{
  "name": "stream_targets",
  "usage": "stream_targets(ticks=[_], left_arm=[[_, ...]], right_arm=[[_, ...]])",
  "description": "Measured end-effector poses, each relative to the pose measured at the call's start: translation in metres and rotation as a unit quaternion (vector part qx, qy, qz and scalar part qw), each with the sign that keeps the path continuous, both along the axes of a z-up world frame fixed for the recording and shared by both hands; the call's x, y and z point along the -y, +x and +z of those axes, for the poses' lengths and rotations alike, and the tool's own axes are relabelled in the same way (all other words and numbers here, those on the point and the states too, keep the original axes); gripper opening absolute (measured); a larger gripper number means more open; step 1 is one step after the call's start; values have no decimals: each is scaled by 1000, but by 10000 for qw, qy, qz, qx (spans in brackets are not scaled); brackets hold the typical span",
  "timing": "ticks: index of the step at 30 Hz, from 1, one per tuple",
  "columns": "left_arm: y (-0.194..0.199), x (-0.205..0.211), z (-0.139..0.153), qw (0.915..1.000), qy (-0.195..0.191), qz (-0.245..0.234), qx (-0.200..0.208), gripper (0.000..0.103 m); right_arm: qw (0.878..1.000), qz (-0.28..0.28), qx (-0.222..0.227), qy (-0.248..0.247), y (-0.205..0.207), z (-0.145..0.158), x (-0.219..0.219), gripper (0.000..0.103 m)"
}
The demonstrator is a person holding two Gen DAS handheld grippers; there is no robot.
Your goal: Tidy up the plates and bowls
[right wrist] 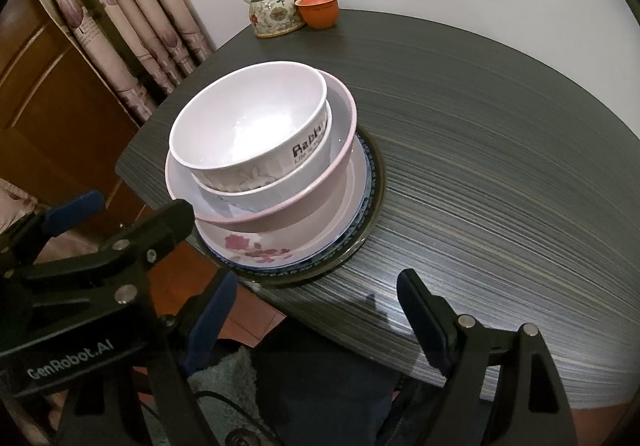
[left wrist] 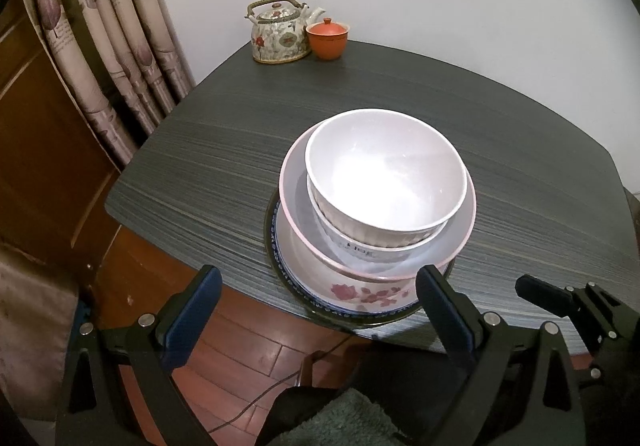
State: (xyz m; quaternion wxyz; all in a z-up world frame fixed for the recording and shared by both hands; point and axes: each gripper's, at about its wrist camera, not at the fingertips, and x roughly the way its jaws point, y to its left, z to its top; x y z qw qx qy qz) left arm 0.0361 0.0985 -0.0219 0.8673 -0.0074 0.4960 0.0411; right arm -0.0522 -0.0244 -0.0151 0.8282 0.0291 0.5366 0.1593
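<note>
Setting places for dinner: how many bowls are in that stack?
3 visible: top bowl nested in a ribbed bowl, both inside the pink-rimmed bowl. Plates sit beneath; more bowls could be hidden.

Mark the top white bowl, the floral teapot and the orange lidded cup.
top white bowl (left wrist: 384, 174), left wrist view, inner wall.
floral teapot (left wrist: 278, 38), left wrist view, painted body.
orange lidded cup (right wrist: 318, 15), right wrist view, front wall.

Dim warm indoor light, overhead glare inside the top bowl (left wrist: 384, 182), fisheye-bent dark vignetted edges
</note>
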Motion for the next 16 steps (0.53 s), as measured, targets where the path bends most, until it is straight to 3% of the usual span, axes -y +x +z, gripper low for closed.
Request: stream_targets(ticks=[16], left_arm=[[1, -2, -4, 9999, -96, -44, -65, 96]], right_arm=[[10000, -27, -23, 9, 2, -1, -2, 84]])
